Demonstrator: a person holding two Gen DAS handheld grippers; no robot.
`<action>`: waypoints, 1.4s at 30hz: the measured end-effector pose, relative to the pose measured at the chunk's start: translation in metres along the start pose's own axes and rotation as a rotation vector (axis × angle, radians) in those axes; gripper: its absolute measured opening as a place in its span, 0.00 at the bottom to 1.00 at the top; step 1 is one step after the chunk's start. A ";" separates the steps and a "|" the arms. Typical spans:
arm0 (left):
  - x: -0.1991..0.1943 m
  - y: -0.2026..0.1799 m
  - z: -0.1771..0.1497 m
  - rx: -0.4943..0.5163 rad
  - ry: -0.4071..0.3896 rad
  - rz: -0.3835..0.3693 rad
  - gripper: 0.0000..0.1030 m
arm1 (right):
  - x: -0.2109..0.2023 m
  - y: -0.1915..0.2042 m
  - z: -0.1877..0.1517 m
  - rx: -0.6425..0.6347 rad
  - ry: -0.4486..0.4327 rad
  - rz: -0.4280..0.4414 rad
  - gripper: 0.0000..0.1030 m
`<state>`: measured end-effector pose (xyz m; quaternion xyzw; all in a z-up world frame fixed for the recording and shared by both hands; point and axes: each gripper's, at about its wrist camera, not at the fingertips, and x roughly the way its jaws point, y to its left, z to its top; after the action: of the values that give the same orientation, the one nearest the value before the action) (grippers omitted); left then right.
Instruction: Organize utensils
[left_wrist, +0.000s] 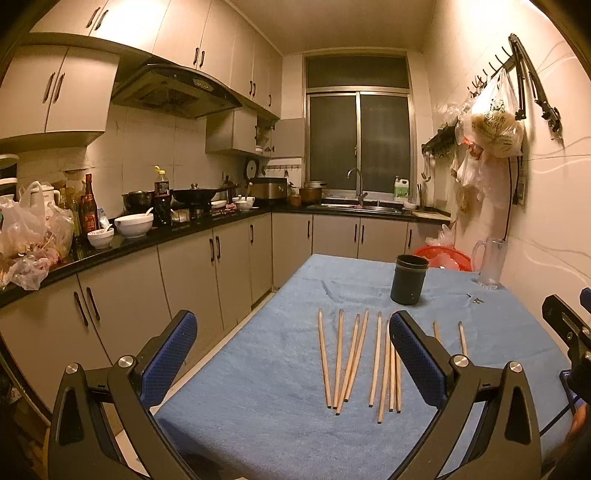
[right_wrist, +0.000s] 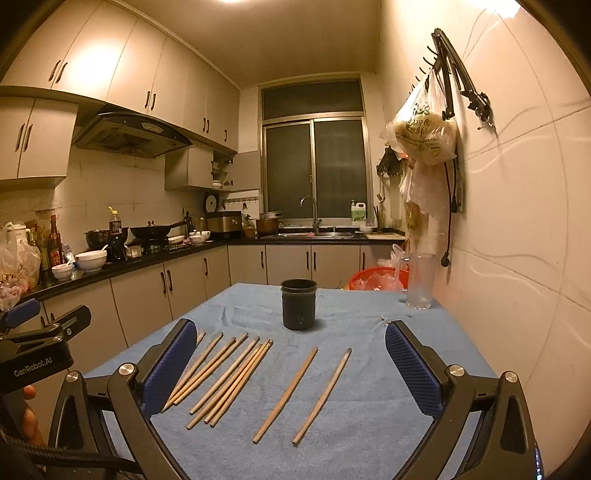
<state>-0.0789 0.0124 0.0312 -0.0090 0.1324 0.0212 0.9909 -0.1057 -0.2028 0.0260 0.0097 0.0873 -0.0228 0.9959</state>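
From the left wrist camera, the left gripper (left_wrist: 291, 354) hangs above the near end of the table (left_wrist: 258, 435), fingers spread wide and holding nothing. Beyond them the chopsticks (left_wrist: 349, 363) lie loose on the blue cloth, fanned side by side, a few crossing each other, two more partly hidden behind the right-hand finger. The black cup (left_wrist: 408, 279) stands upright further back, well apart from them, with a glass mug (left_wrist: 490, 263) by the wall. Over to the right wrist camera — the right gripper (right_wrist: 291, 356) is released too, empty. Most chopsticks (right_wrist: 229, 380) bunch near its left finger, and two lie apart in the middle. The cup (right_wrist: 299, 303) stands upright behind them — nothing in it visible from here.
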 end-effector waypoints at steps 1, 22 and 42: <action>-0.002 0.000 0.000 0.001 0.000 -0.002 1.00 | -0.001 0.001 0.000 -0.003 -0.001 0.000 1.00; 0.005 -0.005 -0.011 0.021 0.033 -0.009 1.00 | 0.005 0.001 -0.005 -0.014 0.026 -0.011 1.00; 0.029 -0.005 -0.016 0.028 0.076 0.013 1.00 | 0.016 0.000 -0.006 -0.023 0.048 -0.001 1.00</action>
<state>-0.0553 0.0079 0.0082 0.0052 0.1702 0.0256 0.9851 -0.0911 -0.2029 0.0176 -0.0012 0.1115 -0.0221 0.9935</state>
